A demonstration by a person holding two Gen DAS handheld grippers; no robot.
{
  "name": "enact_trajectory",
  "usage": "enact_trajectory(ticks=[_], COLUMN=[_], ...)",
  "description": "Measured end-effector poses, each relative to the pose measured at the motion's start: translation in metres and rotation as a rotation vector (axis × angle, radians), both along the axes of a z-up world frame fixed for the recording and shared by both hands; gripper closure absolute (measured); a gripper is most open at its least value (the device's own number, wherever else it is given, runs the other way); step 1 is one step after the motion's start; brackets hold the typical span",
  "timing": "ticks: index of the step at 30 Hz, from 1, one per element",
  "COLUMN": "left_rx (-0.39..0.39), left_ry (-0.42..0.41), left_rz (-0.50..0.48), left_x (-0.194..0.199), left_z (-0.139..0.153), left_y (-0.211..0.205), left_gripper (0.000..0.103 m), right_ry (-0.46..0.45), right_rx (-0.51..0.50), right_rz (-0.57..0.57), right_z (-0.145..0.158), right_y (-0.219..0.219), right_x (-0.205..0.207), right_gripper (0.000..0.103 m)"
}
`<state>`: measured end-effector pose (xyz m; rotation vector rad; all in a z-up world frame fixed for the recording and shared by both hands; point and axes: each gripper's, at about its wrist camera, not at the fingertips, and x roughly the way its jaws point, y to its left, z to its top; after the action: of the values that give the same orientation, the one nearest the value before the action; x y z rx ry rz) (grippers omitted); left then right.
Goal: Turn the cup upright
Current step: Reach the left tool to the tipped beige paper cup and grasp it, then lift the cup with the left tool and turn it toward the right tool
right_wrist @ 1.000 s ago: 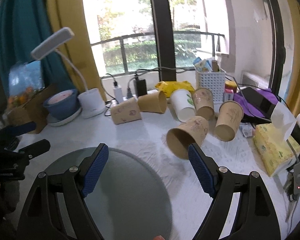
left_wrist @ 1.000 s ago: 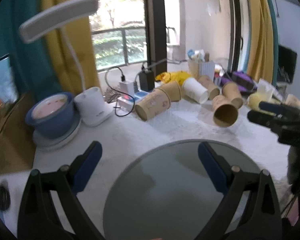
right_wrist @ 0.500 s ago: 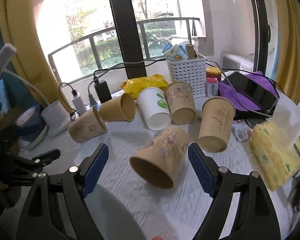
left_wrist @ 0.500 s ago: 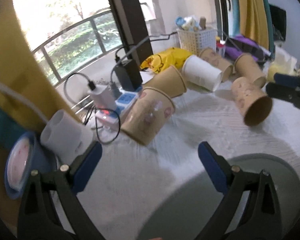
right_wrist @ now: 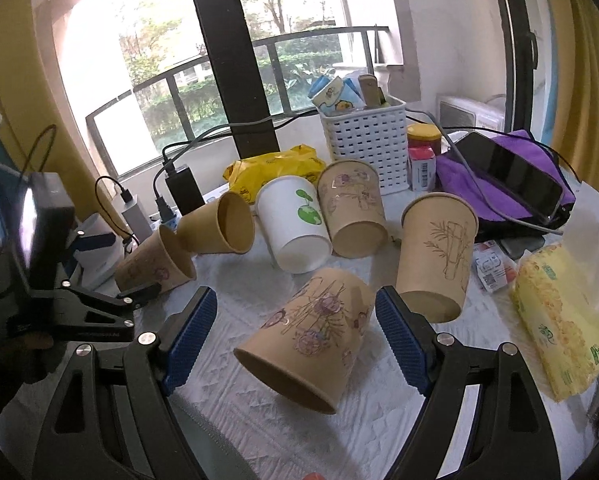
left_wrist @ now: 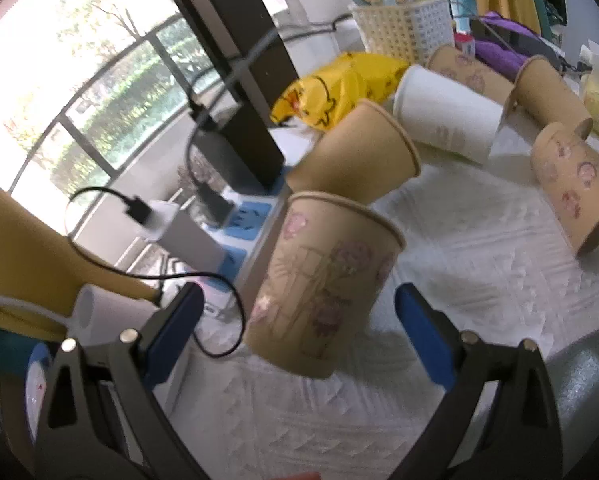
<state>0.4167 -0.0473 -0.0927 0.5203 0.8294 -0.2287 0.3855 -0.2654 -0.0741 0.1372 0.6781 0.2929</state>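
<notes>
Several paper cups lie on their sides on a white cloth. In the left wrist view my left gripper is open, its blue pads either side of a brown flowered cup, not touching it. That cup shows in the right wrist view, with the left gripper beside it. In the right wrist view my right gripper is open around another flowered brown cup lying with its mouth toward me; it also shows in the left wrist view.
Behind lie a plain brown cup, a white cup with a green leaf, a flowered cup and a bamboo-print cup. A white basket, purple bag with phone, yellow tissue pack, power strip and grey round mat surround them.
Both grippers have moved forward toward the cups. Each now has a flowered cup between its open fingers, and the grey mat has slid mostly out of view.
</notes>
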Motion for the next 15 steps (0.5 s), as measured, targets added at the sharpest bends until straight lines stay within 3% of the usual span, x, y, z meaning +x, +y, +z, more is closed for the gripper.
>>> enact_trajectory(ticks=[4, 6, 7, 15], left_rx=[0.028, 0.034, 0.037, -0.009], left_ry=[0.024, 0.053, 0.070, 0.055], left_rz=[-0.012, -0.005, -0.002, 0.018], left_x=[0.010, 0.014, 0.015, 0.003], left_z=[-0.009, -0.014, -0.017, -0.003], left_y=[-0.004, -0.004, -0.004, 0.003], left_gripper=[0.010, 0.021, 0.033, 0.035], right_ry=[0.002, 0.002, 0.000, -0.021], right_rx=[0.005, 0.008, 0.011, 0.025], right_rz=[0.004, 0.005, 0.005, 0.014], right_z=[0.000, 0.000, 0.001, 0.009], right_y=[-0.001, 0.000, -0.001, -0.002], right_x=[0.000, -0.001, -0.002, -0.010], right_gripper=[0.019, 0.019, 0.019, 0.019])
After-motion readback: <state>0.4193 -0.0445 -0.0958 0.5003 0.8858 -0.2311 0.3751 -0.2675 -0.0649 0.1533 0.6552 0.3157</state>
